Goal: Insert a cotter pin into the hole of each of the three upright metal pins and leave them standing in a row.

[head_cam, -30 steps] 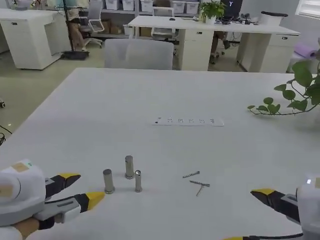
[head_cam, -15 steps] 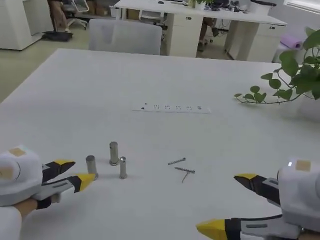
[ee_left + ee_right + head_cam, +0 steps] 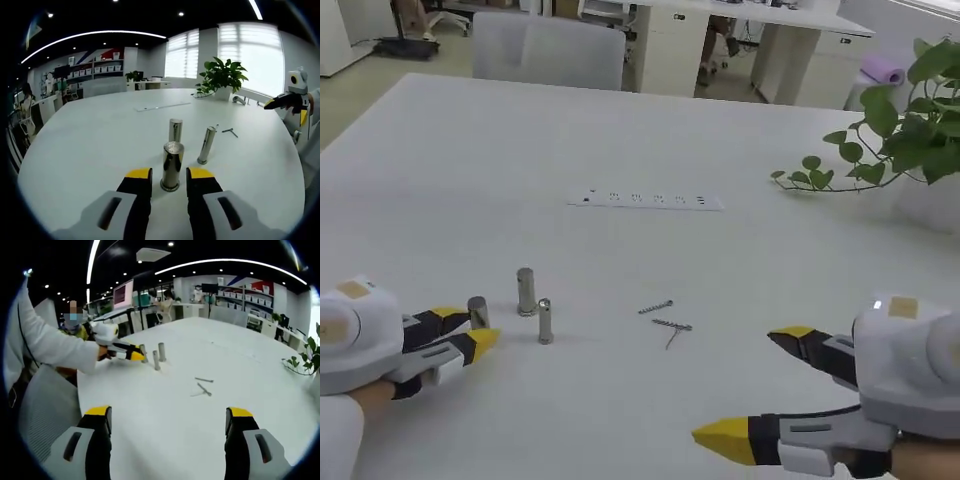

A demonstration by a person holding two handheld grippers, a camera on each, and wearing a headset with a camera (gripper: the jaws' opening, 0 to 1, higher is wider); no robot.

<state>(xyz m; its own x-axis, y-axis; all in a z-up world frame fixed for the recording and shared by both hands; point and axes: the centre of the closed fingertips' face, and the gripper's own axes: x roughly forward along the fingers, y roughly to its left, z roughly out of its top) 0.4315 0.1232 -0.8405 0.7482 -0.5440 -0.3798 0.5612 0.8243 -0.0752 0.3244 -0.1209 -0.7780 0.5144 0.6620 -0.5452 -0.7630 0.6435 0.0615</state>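
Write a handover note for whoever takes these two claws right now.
Left claw: open, straddling the nearest metal pin, not clamped.
Right claw: open wide, empty, above the table, short of the cotter pins.
Second metal pin and third metal pin stand upright just beyond the nearest, clustered, not in a row.
Cotter pins lie loose on the table, right of the metal pins in the head view.
Done: nothing inserted.
Left: pin all three, then line them up.
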